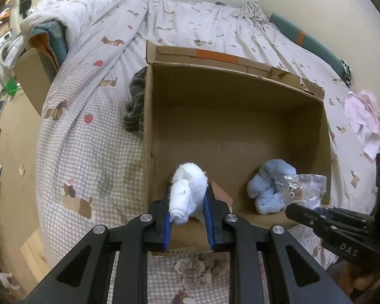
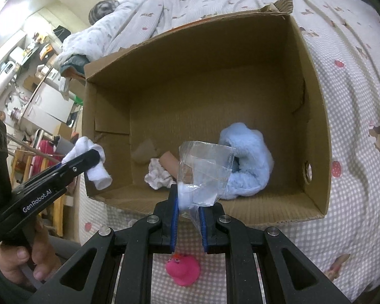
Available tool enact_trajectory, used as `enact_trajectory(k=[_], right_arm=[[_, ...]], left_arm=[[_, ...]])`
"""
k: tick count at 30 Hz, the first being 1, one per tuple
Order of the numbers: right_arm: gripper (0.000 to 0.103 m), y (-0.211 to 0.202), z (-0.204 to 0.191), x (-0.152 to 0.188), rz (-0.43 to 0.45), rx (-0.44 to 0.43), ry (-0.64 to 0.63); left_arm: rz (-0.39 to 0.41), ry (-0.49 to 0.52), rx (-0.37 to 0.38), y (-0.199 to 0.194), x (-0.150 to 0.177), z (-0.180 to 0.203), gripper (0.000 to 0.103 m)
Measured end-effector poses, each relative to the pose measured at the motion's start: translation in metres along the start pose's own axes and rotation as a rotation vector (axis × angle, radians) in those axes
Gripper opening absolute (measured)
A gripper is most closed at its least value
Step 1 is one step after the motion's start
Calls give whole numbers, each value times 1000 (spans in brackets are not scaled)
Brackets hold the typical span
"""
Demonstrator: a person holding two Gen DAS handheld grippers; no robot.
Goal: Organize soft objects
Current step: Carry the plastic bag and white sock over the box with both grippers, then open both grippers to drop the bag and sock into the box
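Holding a light-blue fluffy cloth point(image 2: 248, 162), cardboard box point(image 2: 314, 126); left tool point(image 1: 187, 202) grips white sock point(image 1: 187, 192), right tool point(image 2: 188, 207) clear bag point(image 2: 205, 169).

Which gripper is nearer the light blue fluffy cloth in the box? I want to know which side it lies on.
Right. The right gripper, holding a clear plastic bag, hangs directly before the light blue fluffy cloth. The left gripper, gripping a white sock, is off to the cloth's left.

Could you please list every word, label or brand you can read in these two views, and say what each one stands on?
"DAS": on the black body of the right tongs, in the left wrist view.
"GenRobot.AI": on the black body of the left tongs, in the right wrist view.
Nothing else is readable; the cardboard box shows no print.
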State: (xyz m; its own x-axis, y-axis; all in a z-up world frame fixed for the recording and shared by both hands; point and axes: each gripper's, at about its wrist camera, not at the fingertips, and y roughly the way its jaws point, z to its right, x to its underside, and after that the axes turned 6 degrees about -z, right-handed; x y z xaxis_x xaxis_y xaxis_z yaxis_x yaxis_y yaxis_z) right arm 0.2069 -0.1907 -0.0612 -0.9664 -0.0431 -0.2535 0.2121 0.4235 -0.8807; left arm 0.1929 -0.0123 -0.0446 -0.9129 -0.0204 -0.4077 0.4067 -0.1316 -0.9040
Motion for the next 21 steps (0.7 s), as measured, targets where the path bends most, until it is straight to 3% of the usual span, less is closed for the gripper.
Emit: enact_trajectory(k=[15, 19, 21], right_arm=[[16, 10, -5, -1, -14, 9, -41], [16, 10, -4, -1, -15, -19, -37], [16, 9, -3, -2, -12, -22, -37]], left_arm=[[4, 34, -5, 3, 0, 11, 20], [-8, 45, 13, 3, 1, 15, 27], [0, 64, 1, 1, 1, 20, 38]])
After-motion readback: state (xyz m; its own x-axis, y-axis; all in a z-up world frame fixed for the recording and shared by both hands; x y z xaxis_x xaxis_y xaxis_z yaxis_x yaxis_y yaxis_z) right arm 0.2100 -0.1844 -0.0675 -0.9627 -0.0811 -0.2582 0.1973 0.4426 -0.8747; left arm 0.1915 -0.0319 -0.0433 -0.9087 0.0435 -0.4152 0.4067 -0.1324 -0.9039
